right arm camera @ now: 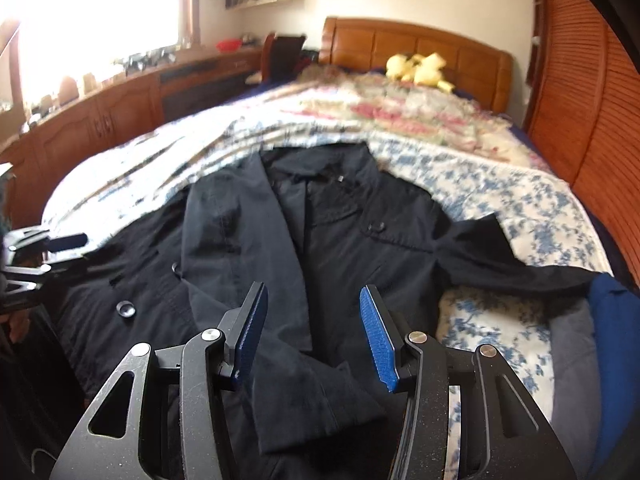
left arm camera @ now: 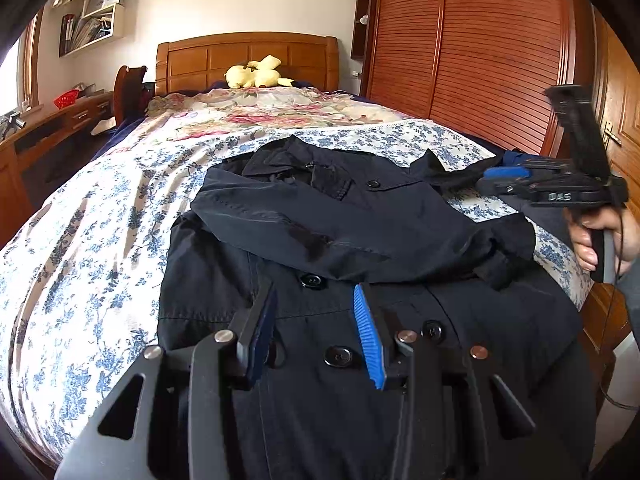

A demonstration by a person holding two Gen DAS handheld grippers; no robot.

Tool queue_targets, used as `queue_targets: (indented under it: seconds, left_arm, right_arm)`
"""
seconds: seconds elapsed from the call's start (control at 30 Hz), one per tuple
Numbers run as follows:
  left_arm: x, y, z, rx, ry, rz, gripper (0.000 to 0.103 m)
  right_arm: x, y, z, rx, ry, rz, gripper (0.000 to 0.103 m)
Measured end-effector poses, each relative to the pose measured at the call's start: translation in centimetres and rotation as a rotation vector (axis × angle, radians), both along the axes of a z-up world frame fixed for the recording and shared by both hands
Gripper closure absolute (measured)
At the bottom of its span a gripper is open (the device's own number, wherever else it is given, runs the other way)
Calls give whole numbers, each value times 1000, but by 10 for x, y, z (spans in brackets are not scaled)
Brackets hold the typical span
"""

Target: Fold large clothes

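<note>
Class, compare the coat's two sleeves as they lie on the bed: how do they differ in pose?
1. The folded sleeve lies slanted across the coat's buttoned front; the other sleeve stretches sideways, away from the body.
2. The folded sleeve rests on dark cloth; the other sleeve rests on the floral sheet.
Both are dark and lie flat.

The left gripper (left arm camera: 316, 320) is a black frame with two angular arms, triangular cut-outs and round silver pivot pins. Its fingers carry ribbed blue pads (left arm camera: 368, 336). The right gripper (right arm camera: 314, 324) has the same build: matt black arms flecked with dust, silver pins at the joints, and textured blue pads (right arm camera: 378, 340) on the inner finger faces. From the left wrist view, the right gripper's body shows pale raised lettering on its black side, a grey handle held by a hand (left arm camera: 600, 240), and a thin black cable trailing beside a grey sleeve (left arm camera: 632, 300).
</note>
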State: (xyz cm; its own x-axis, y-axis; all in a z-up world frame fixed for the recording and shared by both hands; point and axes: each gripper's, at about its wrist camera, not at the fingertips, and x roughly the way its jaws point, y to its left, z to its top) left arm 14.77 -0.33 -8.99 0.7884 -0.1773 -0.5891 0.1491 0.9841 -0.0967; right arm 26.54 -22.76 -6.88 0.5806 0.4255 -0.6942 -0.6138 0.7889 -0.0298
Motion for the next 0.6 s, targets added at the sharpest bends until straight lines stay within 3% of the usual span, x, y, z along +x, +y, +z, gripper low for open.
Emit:
queue_targets:
  seconds: [0.3, 0.6]
  left_arm:
    - [-8, -4, -11, -17, 0, -26, 65]
    - [-13, -2, -8, -30, -13, -27, 65]
  right_arm:
    - [-10, 6, -46, -37, 186, 50, 56]
    - [-64, 6, -69, -64, 246, 84, 56]
